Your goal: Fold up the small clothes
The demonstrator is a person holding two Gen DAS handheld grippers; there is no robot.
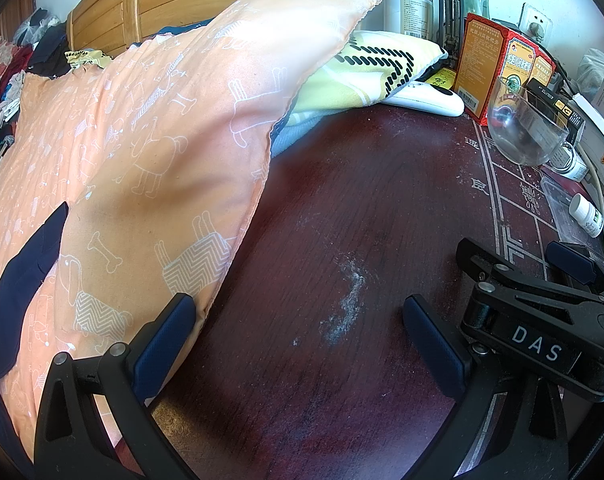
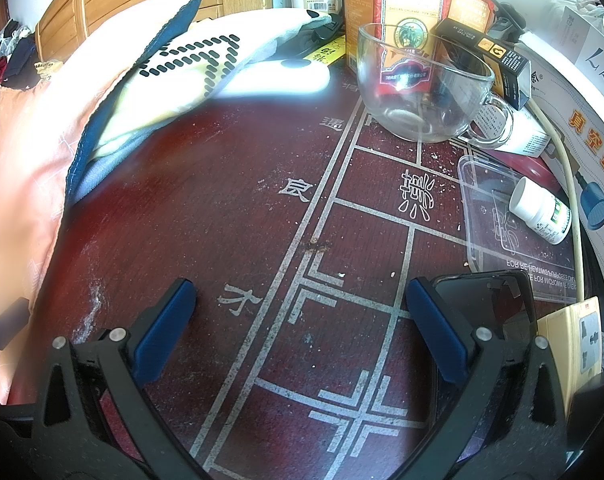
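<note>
An orange pillow point(image 1: 142, 152) printed with white dogs leans over the left edge of the dark red table point(image 1: 341, 240). A dark navy cloth point(image 1: 22, 280) lies against the pillow at the far left. My left gripper point(image 1: 298, 340) is open above the bare tabletop, its left finger beside the pillow's lower edge. My right gripper point(image 2: 302, 328) is open over the table's white line pattern, holding nothing. The right gripper's body also shows in the left wrist view at lower right. In the right wrist view the pillow point(image 2: 22, 184) fills the left edge.
A yellow-and-white patterned cushion point(image 1: 361, 68) lies behind the pillow. A glass mug point(image 2: 421, 84), orange boxes point(image 2: 405, 12), a white pill bottle point(image 2: 541, 216), a clear plastic lid point(image 2: 497, 224) and a phone point(image 2: 489, 300) crowd the table's right side. A clothes pile point(image 1: 6, 80) lies far left.
</note>
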